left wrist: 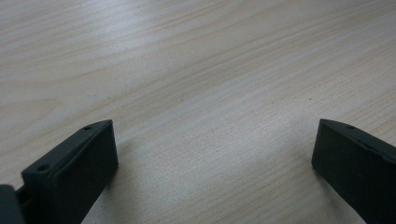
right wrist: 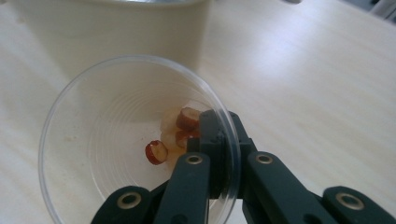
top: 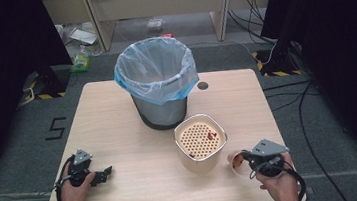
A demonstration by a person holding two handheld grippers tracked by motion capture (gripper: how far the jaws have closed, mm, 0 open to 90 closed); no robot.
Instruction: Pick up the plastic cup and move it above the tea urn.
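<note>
- Clear plastic cup [right wrist: 135, 140]: gripped at its rim by the right gripper [right wrist: 219, 154], one jaw inside the wall, one outside, closed on the thin plastic. In the high view the cup [top: 237, 162] sits near the table's front right edge, just right of the strainer pot; whether its base rests on the wood or is lifted I cannot tell.
- Cup contents: a few reddish-brown fruit slices [right wrist: 156, 151] and a pale wet residue at the bottom, close by the inner jaw.
- Strainer pot [top: 201, 143]: cream-coloured, rounded-square, with a perforated insert [top: 198, 139] on top; some reddish bits [top: 213, 135] already lie on the holes. Its wall rises right behind the cup in the right gripper view.
- Bin [top: 158, 82]: grey, lined with a translucent bag, well behind the pot at mid-table.
- Left gripper [top: 94, 175]: front left of the table [top: 118, 117], low over bare wood, jaws wide apart with nothing between them, far from everything.
- Step in hand, as I judge it: tip the cup's leavings onto the perforated insert, then discard the cup.
- Doing it well: the pinch is on one thin, flexible spot of rim, so lift slowly and keep the grip firm without crushing the wall. Bring the lip over the insert's middle before tilting, and tilt away from the inner jaw so slices don't catch on it.
- Risk: wet slices may cling; a gentle shake over the holes seems safer than a steep tilt.
</note>
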